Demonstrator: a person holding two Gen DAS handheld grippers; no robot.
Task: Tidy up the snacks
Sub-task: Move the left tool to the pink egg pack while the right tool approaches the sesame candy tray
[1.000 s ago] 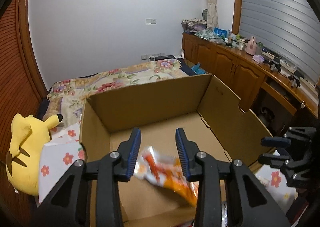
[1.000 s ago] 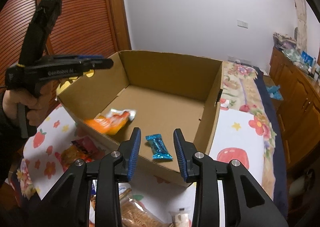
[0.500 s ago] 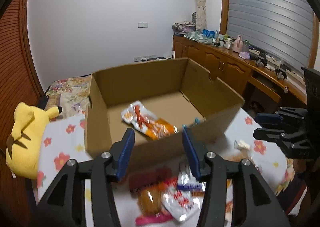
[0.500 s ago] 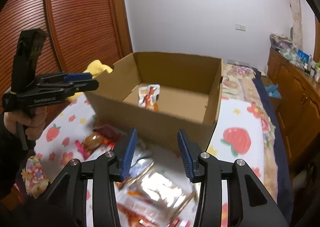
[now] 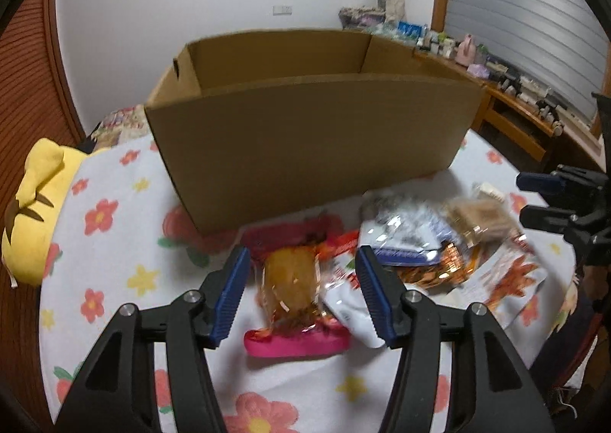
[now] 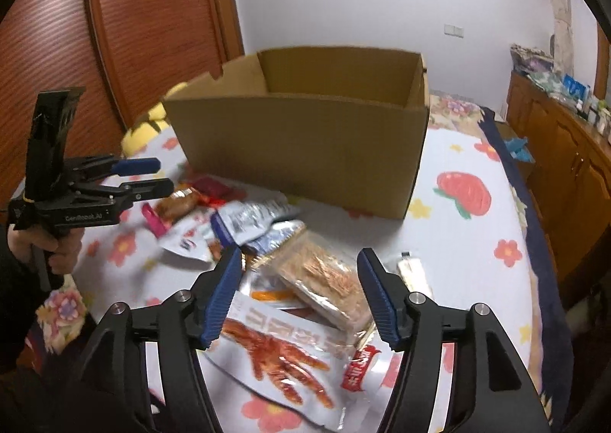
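a tall open brown cardboard box (image 5: 305,135) stands on the flower-printed white cloth (image 5: 114,242) of the table; the snacks lie in a loose heap just in front of its near wall; the left tongs (image 5: 301,293) hang over a clear-wrapped golden pastry on a pink tray (image 5: 294,303), jaws opening, pads apart from it, holding nothing; the right tongs (image 6: 299,293) hang over a clear pack of brown wafer biscuits (image 6: 324,280), jaws opening, gripping nothing; a white packet printed with a red chicken foot (image 6: 282,356) lies nearest of the heap, farthest from the box; a yellow plush toy (image 5: 34,211) sits left of the box.
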